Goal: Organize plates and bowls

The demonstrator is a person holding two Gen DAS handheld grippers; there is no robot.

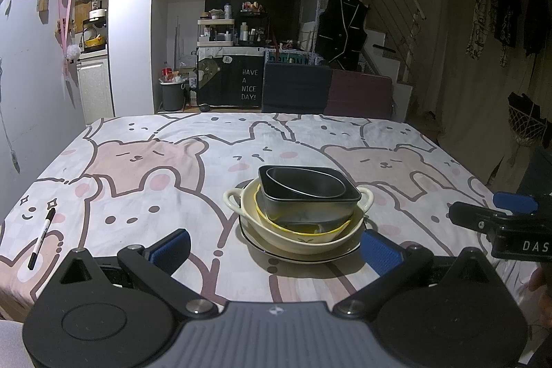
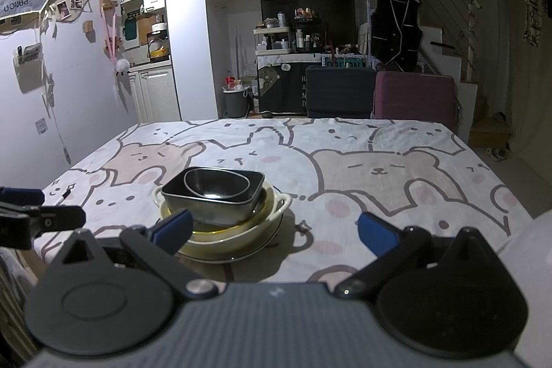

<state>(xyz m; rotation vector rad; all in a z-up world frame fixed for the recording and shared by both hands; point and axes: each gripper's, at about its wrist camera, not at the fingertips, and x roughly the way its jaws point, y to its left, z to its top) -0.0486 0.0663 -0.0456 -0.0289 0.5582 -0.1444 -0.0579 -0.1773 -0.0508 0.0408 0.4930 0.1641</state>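
Note:
One stack of dishes stands on the table's near half. A white plate with a dark rim [image 1: 276, 256] lies at the bottom. On it rests a cream two-handled bowl [image 1: 248, 206] [image 2: 276, 212], then a yellow-rimmed bowl [image 1: 296, 229]. A dark rectangular dish [image 1: 307, 206] [image 2: 220, 206] sits above, with a small dark oval bowl [image 1: 305, 183] [image 2: 217, 183] inside it. My left gripper [image 1: 276, 247] is open just short of the stack, its blue pads either side. My right gripper [image 2: 274, 230] is open to the stack's right, empty.
A black marker [image 1: 42, 238] lies at the table's left edge. The table [image 1: 172, 168] wears a bear-print cloth. The right gripper's side [image 1: 500, 223] shows at the right edge of the left wrist view. Two chairs [image 2: 379, 95] stand behind the far edge.

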